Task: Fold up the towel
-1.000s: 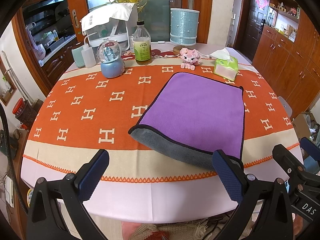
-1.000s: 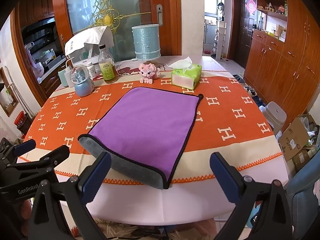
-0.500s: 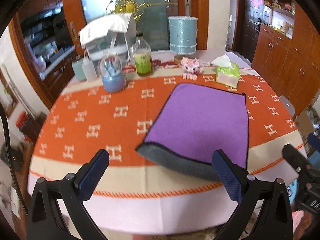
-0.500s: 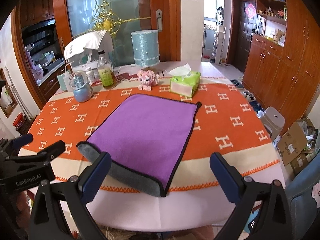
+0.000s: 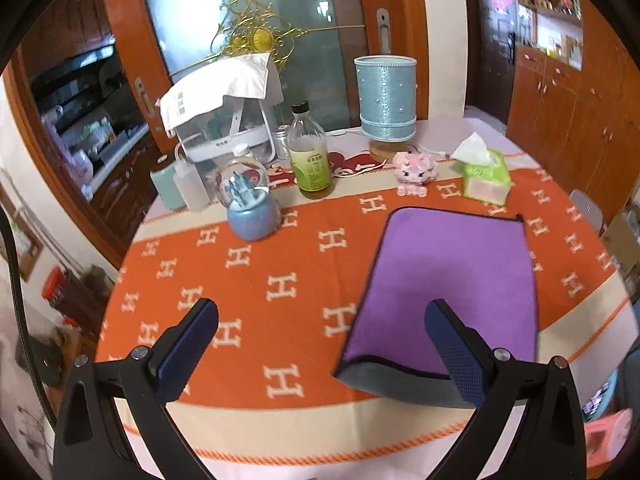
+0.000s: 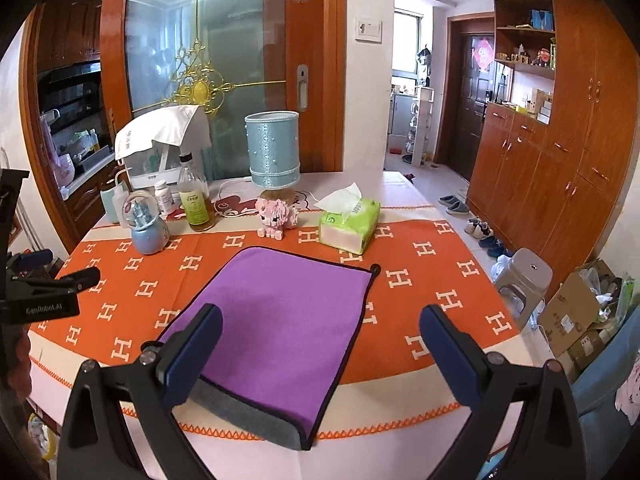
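A purple towel (image 5: 456, 276) with a grey underside and black trim lies folded on the orange patterned tablecloth (image 5: 248, 280); its grey fold faces the near edge. It also shows in the right wrist view (image 6: 288, 312). My left gripper (image 5: 320, 352) is open and empty, above the table just left of the towel's near left corner. My right gripper (image 6: 320, 348) is open and empty, above the towel's near edge. The left gripper (image 6: 52, 288) shows at the left edge of the right wrist view.
At the table's back stand a blue snow globe (image 5: 250, 204), a bottle (image 5: 310, 152), a pink toy (image 5: 414, 170), a green tissue box (image 5: 486, 178) and a blue lamp (image 5: 386, 108). A grey stool (image 6: 524, 280) and cardboard boxes (image 6: 576, 316) sit on the floor at right.
Both grippers rose and moved forward over the table, staying open. The towel has not moved.
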Tool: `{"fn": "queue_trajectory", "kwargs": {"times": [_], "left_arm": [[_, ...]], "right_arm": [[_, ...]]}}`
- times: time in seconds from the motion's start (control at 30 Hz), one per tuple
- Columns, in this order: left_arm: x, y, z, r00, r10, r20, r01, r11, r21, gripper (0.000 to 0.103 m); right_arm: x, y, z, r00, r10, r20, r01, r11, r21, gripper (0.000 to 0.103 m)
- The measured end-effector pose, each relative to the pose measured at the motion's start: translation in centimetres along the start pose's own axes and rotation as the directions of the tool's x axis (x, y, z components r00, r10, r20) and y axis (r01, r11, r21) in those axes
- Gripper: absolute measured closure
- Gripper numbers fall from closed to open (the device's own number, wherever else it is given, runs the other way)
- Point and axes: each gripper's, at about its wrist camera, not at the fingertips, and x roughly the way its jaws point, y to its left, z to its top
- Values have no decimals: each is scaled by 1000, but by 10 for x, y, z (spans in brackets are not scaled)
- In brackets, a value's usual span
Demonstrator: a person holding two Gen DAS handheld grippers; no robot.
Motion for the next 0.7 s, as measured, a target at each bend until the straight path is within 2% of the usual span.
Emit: {"fn": "queue_trajectory", "kwargs": {"times": [0.07, 0.3, 0.43, 0.57, 0.6, 0.7], "left_arm": [[12, 4, 1, 1000, -12, -10, 12, 999, 32, 1], [71, 5, -9, 986, -134, -103, 147, 979, 138, 1], [108, -2, -26, 960, -206, -191, 243, 950, 196, 1], [132, -6, -42, 938, -253, -237, 306, 925, 225, 1], [139, -6, -46, 924, -286, -254, 344, 912, 224, 2], [146, -6, -52, 896, -348, -275, 413, 880, 233, 4]], "right_arm": [[11, 0, -5, 999, 15, -31, -15, 1000, 7, 4], [61, -3, -34, 982, 74, -174, -67, 997, 47, 4], [83, -2, -55, 969, 77, -234, -71, 997, 34, 4], [104, 3, -81, 941, 105, -321, -107, 994, 11, 17], [108, 4, -87, 934, 115, -339, -119, 993, 9, 19], [117, 5, -103, 913, 141, -382, -153, 988, -2, 23]]}}
